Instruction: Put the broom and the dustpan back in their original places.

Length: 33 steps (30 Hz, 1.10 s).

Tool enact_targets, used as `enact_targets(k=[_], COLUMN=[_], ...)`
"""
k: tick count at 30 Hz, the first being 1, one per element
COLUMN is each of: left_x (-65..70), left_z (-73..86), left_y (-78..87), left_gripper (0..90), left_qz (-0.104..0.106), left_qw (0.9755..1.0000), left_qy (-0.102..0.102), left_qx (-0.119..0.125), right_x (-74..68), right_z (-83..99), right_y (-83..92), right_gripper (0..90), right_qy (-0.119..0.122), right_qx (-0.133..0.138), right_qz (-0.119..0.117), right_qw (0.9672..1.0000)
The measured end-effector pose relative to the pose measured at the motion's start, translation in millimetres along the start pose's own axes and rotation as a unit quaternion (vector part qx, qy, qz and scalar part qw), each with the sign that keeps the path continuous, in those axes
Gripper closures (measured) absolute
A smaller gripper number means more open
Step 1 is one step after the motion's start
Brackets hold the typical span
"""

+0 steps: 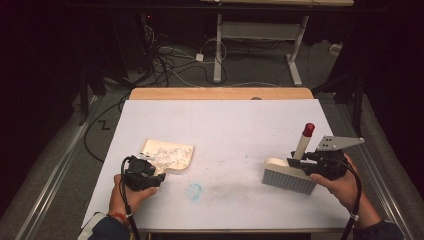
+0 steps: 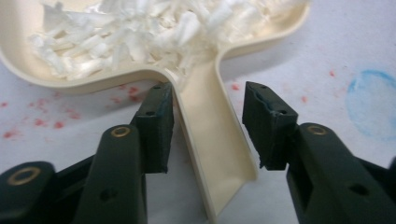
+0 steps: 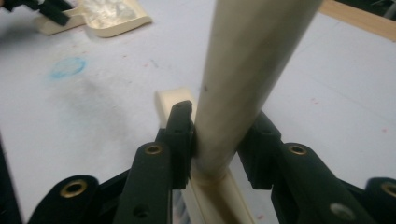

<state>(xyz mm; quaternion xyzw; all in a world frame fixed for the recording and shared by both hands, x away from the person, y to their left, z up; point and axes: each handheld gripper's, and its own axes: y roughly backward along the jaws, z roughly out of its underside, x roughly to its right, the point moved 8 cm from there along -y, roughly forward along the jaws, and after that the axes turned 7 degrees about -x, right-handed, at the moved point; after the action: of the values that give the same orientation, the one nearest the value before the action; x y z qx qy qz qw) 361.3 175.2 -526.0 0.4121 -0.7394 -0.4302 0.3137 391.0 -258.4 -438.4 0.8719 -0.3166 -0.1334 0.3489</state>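
A cream dustpan (image 1: 172,148) lies at the table's left and holds a heap of white shreds (image 2: 140,32). My left gripper (image 2: 208,126) is open, its jaws straddling the pan's flat handle (image 2: 219,177) with a gap on the right side. In the high view that gripper (image 1: 156,176) sits at the pan's near corner. A cream brush with grey bristles (image 1: 289,179) stands at the right, its round handle (image 3: 247,60) rising to a red tip (image 1: 309,129). My right gripper (image 3: 217,135) is shut on the base of that handle.
A blue smudged ring (image 1: 195,190) and a grey dusty streak (image 1: 235,189) mark the white table sheet between the two tools. Red specks (image 2: 46,122) dot the sheet beside the pan. The wooden table edge (image 1: 220,93) runs along the far side, with cables on the floor beyond.
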Motion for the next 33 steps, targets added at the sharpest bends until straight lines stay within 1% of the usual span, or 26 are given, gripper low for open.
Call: enact_targets(k=[2, 3, 4, 5, 6, 7, 9, 10, 11, 12, 13, 14, 15, 16, 17, 19, 20, 21, 23, 25, 27, 28, 29, 30, 32, 33], left_x=[6.2, 8.4, 11.2, 13.9, 16.3, 17.7, 17.6, 16.6, 15.7, 15.8, 15.8, 16.1, 16.3, 16.7, 17.0, 19.3, 20.9, 22.3, 24.2, 25.7, 25.9, 25.8, 25.7, 26.0, 25.9, 25.9], left_z=[3.2, 4.4, 5.1, 6.8, 8.2, 9.1, 9.3, 8.3, 6.5, 4.7, 2.6, 0.8, -0.6, -2.0, -3.7, -6.6, -7.9, -8.6, -9.7, -9.5, -9.2, -9.0, -8.9, -8.8, -8.3, -8.0], left_y=[0.6, 1.2, 2.1, 3.0, 3.5, 4.2, 5.8, 7.5, 10.1, 12.5, 14.8, 16.8, 18.2, 19.1, 19.7, 20.7, 21.1, 21.0, 20.9, 19.7, 18.9, 18.7, 19.0, 19.3, 19.0, 18.8], left_gripper=[49.9, 48.9, 48.7, 48.1, 47.3, 46.2, 43.0, 42.0, 39.8, 37.0, 35.1, 33.9, 32.1, 29.2, 25.2, 24.2, 22.9, 21.9, 21.9, 20.9, 20.8, 20.6, 20.6, 20.6, 20.4, 20.4], left_qz=[0.004, 0.005, 0.009, 0.013, 0.013, 0.009, -0.003, -0.009, -0.010, -0.003, -0.001, -0.003, -0.007, -0.014, -0.020, -0.024, -0.022, -0.020, -0.028, -0.029, -0.034, -0.036, -0.037, -0.034, -0.038, -0.038], left_qw=[0.9999, 0.9999, 0.9998, 0.9996, 0.9994, 0.9989, 0.9980, 0.9972, 0.9960, 0.9945, 0.9926, 0.9903, 0.9880, 0.9863, 0.9845, 0.9807, 0.9790, 0.9779, 0.9753, 0.9747, 0.9740, 0.9741, 0.9736, 0.9732, 0.9730, 0.9728], left_qy=[-0.009, -0.014, -0.019, -0.025, -0.032, -0.045, -0.060, -0.066, -0.075, -0.082, -0.089, -0.097, -0.107, -0.109, -0.114, -0.123, -0.126, -0.131, -0.138, -0.144, -0.147, -0.147, -0.146, -0.146, -0.147, -0.148], left_qx=[-0.002, 0.001, 0.007, 0.007, 0.007, 0.009, 0.019, 0.032, 0.048, 0.064, 0.082, 0.099, 0.111, 0.123, 0.131, 0.150, 0.159, 0.162, 0.170, 0.169, 0.169, 0.168, 0.171, 0.174, 0.174, 0.175], right_x=[7.0, 10.4, 14.6, 18.1, 21.0, 24.5, 31.8, 35.6, 39.1, 41.9, 44.4, 47.4, 49.1, 50.3, 51.6, 55.2, 56.0, 57.4, 60.4, 63.0, 63.6, 63.5, 62.9, 62.3, 60.2, 59.8], right_z=[-2.0, -3.4, -4.9, -6.2, -8.2, -10.1, -13.0, -15.1, -17.0, -18.8, -20.6, -22.4, -23.8, -25.3, -26.7, -28.6, -30.1, -32.0, -35.8, -39.7, -44.0, -45.4, -46.8, -47.9, -50.0, -50.8], right_y=[-4.4, -6.3, -8.4, -10.7, -13.1, -15.7, -21.5, -24.4, -26.9, -29.7, -32.6, -35.8, -39.4, -43.2, -47.1, -53.5, -56.3, -58.4, -59.8, -58.9, -55.8, -54.3, -53.0, -51.6, -49.1, -47.7], right_gripper=[65.2, 64.1, 63.4, 63.1, 62.7, 62.0, 60.5, 59.7, 59.1, 58.7, 58.2, 58.1, 58.3, 58.3, 57.7, 57.2, 57.2, 57.0, 56.7, 55.9, 55.7, 55.1, 54.4, 53.4, 52.7, 51.7], right_qy=[-0.012, -0.018, -0.025, -0.029, -0.031, -0.033, -0.043, -0.046, -0.049, -0.050, -0.051, -0.053, -0.057, -0.058, -0.056, -0.051, -0.054, -0.059, -0.063, -0.068, -0.075, -0.071, -0.068, -0.066, -0.063, -0.062], right_qx=[0.000, 0.003, 0.003, 0.001, 0.003, 0.004, -0.003, -0.003, -0.004, -0.006, -0.007, -0.007, -0.009, -0.009, -0.012, -0.025, -0.023, -0.019, -0.012, 0.002, 0.020, 0.024, 0.029, 0.035, 0.046, 0.051], right_qz=[0.005, 0.007, 0.015, 0.020, 0.021, 0.026, 0.046, 0.055, 0.064, 0.071, 0.076, 0.084, 0.085, 0.085, 0.089, 0.113, 0.114, 0.117, 0.131, 0.141, 0.141, 0.145, 0.150, 0.152, 0.151, 0.155], right_qw=[0.9999, 0.9998, 0.9996, 0.9994, 0.9993, 0.9991, 0.9980, 0.9974, 0.9967, 0.9962, 0.9958, 0.9951, 0.9947, 0.9947, 0.9944, 0.9920, 0.9917, 0.9912, 0.9893, 0.9877, 0.9870, 0.9865, 0.9858, 0.9856, 0.9855, 0.9846])
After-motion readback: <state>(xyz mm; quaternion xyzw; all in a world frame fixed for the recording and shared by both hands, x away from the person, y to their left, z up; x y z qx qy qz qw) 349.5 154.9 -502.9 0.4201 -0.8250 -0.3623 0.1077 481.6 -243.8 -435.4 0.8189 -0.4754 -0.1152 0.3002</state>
